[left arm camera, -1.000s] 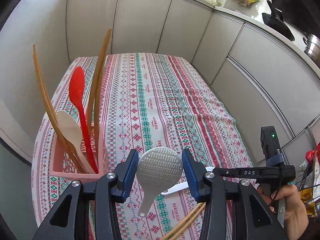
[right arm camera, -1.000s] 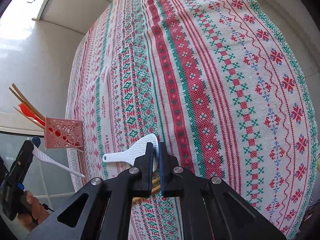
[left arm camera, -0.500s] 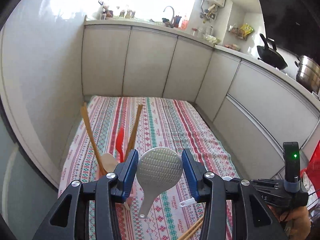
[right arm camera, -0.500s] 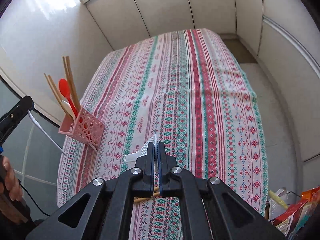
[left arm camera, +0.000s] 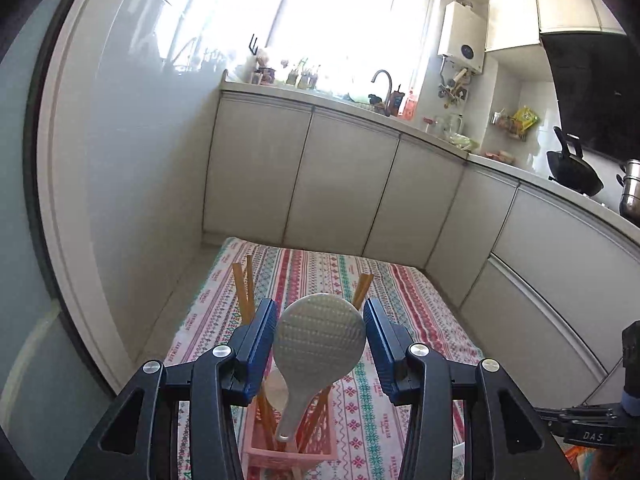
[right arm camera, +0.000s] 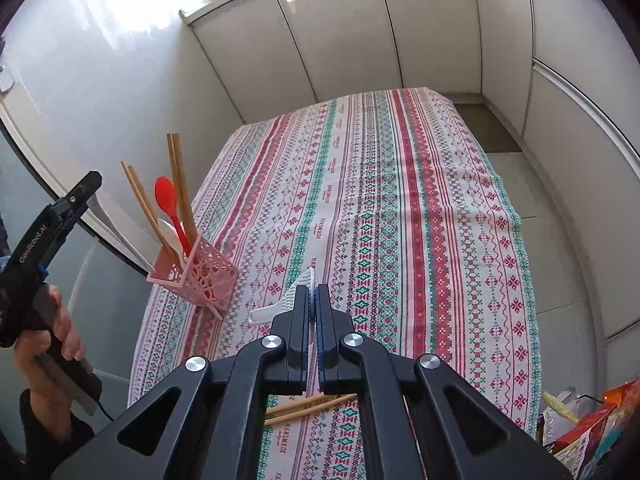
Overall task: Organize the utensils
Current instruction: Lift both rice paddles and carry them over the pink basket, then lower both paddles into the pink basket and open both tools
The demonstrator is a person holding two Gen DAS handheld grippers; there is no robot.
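My left gripper [left arm camera: 320, 340] is shut on a white rice paddle [left arm camera: 318, 346], gripped by the edges of its round head, handle hanging down over the pink utensil basket [left arm camera: 288, 446]. The basket [right arm camera: 196, 276] holds wooden chopsticks [right arm camera: 178, 184], a red spoon [right arm camera: 168, 206] and a white spoon. My right gripper [right arm camera: 313, 300] is shut on a second white rice paddle [right arm camera: 286, 302], held edge-on above the table. My left gripper also shows at the left of the right wrist view [right arm camera: 86, 190]. A pair of chopsticks [right arm camera: 308, 406] lies on the cloth under my right gripper.
The table has a striped patterned cloth [right arm camera: 380, 200] and stands among white kitchen cabinets [left arm camera: 340, 184]. Packets and boxes [right arm camera: 588, 428] lie on the floor at the right. A wok [left arm camera: 574, 170] and a pot stand on the counter at the right.
Both grippers have risen and tilted up with their paddles. The left one has moved over the basket, so its paddle handle now hangs above it.
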